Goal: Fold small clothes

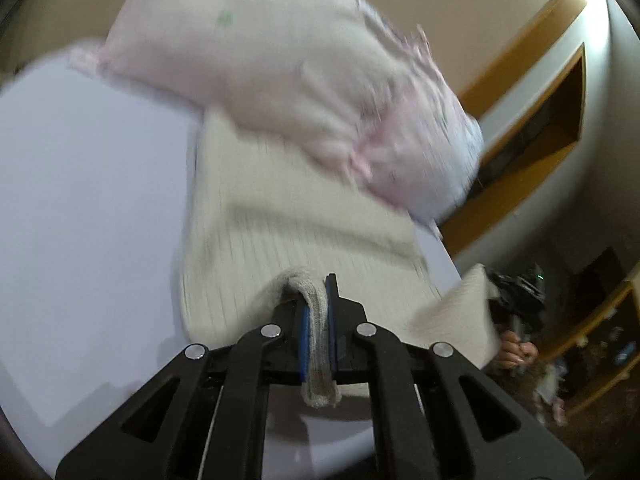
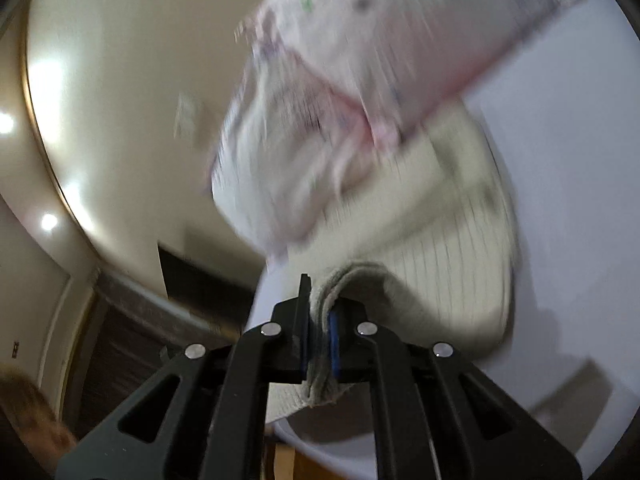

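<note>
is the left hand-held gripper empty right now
No, the left hand-held gripper is shut on a fold of the cream ribbed garment, with knit fabric pinched between its blue pads.

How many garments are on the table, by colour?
Cream ribbed knit garment: 1, each end clamped by tongs, left tongs and right tongs.
Pale pink printed garment: 1, lying partly over the cream one; blurred.
Total: 2 on the white table.
</note>
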{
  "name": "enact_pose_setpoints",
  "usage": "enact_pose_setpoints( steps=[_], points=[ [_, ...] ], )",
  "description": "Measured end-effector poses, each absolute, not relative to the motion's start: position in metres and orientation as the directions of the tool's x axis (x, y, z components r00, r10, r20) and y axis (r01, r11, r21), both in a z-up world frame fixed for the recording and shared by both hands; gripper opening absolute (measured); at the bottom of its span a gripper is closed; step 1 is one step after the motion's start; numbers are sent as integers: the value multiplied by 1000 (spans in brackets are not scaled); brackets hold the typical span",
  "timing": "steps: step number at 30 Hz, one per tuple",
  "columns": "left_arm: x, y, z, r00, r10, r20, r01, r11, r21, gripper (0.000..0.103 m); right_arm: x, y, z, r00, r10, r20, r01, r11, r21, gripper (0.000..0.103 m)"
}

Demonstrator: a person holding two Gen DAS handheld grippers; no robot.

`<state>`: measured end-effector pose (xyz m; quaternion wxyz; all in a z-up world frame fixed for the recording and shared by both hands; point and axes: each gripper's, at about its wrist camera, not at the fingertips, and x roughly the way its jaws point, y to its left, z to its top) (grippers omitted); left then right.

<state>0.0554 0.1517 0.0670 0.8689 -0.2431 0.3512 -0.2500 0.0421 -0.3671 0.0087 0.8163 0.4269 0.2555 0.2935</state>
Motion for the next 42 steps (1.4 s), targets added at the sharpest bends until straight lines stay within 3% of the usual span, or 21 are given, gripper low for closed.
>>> enact_pose_setpoints(
  steps=[3, 7, 9, 13, 15, 16, 17, 19, 20, 22, 23, 24, 26, 29, 31, 34, 38, 40, 41, 42],
  points=[
    [137, 158, 69, 705, -523, -479, 170, 780, -603, 6, 112, -382, -1, 748, 637, -184, -172, 454, 874, 7],
    [226, 156, 27, 654, -464, -598, 9, 795, -607, 6, 185, -385, -52, 731, 573, -370, 62, 485, 873, 7],
    [238, 153, 13, 627, -461, -628, -24, 794, -607, 6, 195, -388, -69, 725, 584, -366, 99, 437, 894, 7],
    [244, 160, 13, 626, -502, -597, 8, 769, -639, 6, 206, -395, -64, 748, 592, -299, 69, 379, 923, 9],
    [254, 166, 11, 613, -543, -574, -7, 723, -691, 8, 220, -394, -63, 752, 608, -253, 63, 316, 947, 37],
    [258, 172, 12, 611, -559, -561, -18, 699, -715, 8, 225, -393, -64, 756, 619, -213, 44, 277, 960, 69],
    [259, 178, 12, 608, -582, -539, -22, 667, -745, 8, 226, -393, -62, 771, 616, -166, 12, 246, 969, 82],
    [254, 182, 15, 612, -599, -516, -16, 643, -765, 14, 224, -396, -49, 797, 585, -149, -16, 269, 963, 92],
    [251, 184, 18, 617, -601, -508, -7, 641, -767, 21, 218, -396, -43, 802, 579, -146, -39, 295, 955, 94],
    [239, 192, 27, 653, -578, -489, 2, 647, -762, 58, 210, -397, -35, 802, 576, -161, -50, 333, 942, 95],
    [227, 200, 35, 706, -530, -469, -3, 660, -751, 84, 205, -397, -33, 803, 576, -156, -67, 347, 936, 96],
    [220, 206, 40, 737, -507, -447, 0, 661, -750, 87, 198, -397, -32, 805, 574, -152, -88, 369, 925, 97],
    [211, 212, 42, 741, -497, -452, 1, 674, -739, 87, 187, -397, -36, 814, 565, -135, -122, 393, 912, 98],
    [211, 198, 26, 636, -501, -586, -28, 745, -666, 86, 181, -399, -44, 816, 559, -150, -119, 417, 901, 99],
    [211, 186, 11, 571, -526, -630, -30, 754, -657, 82, 184, -399, -47, 802, 578, -151, -119, 402, 908, 99],
    [207, 174, 6, 563, -525, -638, -4, 771, -637, 79, 186, -394, -45, 799, 580, -159, -127, 420, 898, 99],
    [208, 170, -3, 533, -557, -637, -14, 746, -665, 56, 185, -394, -47, 788, 598, -146, -138, 403, 905, 99],
    [209, 171, -8, 542, -558, -629, -42, 729, -683, 39, 184, -397, -49, 785, 604, -133, -143, 387, 911, 99],
    [211, 174, -15, 530, -583, -616, -79, 690, -720, 22, 184, -398, -49, 783, 609, -124, -147, 375, 915, 99],
    [212, 177, -22, 520, -616, -592, -107, 641, -760, 18, 184, -399, -49, 781, 614, -117, -150, 366, 918, 99]
  ],
)
